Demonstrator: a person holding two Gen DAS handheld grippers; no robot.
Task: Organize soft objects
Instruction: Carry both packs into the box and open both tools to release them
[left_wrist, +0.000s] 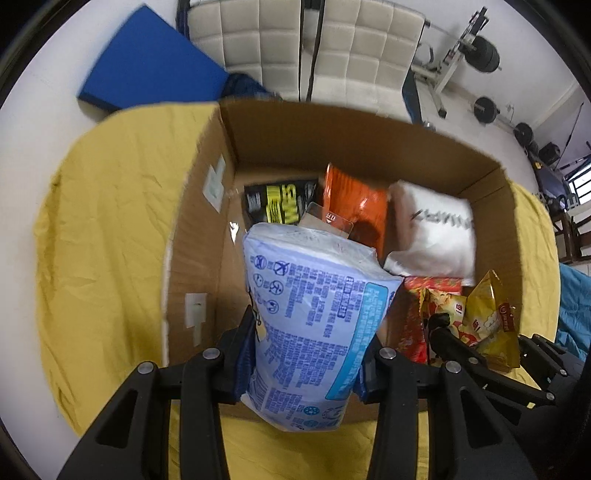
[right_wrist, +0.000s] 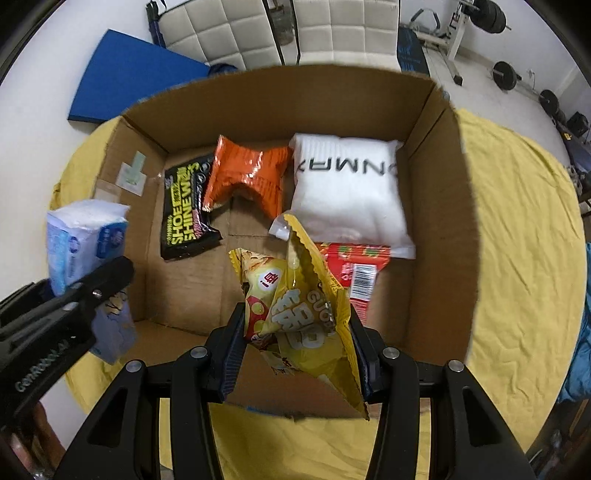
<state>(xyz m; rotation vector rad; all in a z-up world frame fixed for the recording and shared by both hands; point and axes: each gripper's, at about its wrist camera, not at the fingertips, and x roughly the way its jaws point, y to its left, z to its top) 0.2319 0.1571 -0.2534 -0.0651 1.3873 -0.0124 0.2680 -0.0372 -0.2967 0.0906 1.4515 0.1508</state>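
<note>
A blue tissue pack (left_wrist: 310, 332) is pinched between the left gripper's (left_wrist: 308, 354) jaws, while a yellow snack bag (right_wrist: 306, 325) is clamped between the right gripper's (right_wrist: 299, 343) jaws.

Brown cardboard box (right_wrist: 436, 155) on yellow cloth (right_wrist: 517, 221); orange packet (right_wrist: 243, 170), white pack (right_wrist: 347, 192), pale-blue tissue pack (left_wrist: 310, 325) with blue print.

Left gripper (left_wrist: 308, 354), right gripper (right_wrist: 297, 343): both clamped

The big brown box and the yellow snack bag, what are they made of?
Big brown box: looks like matte corrugated cardboard, with creased flaps and rough edges. Yellow snack bag in the right gripper: likely glossy plastic film, crinkled, with a zigzag seal.
</note>
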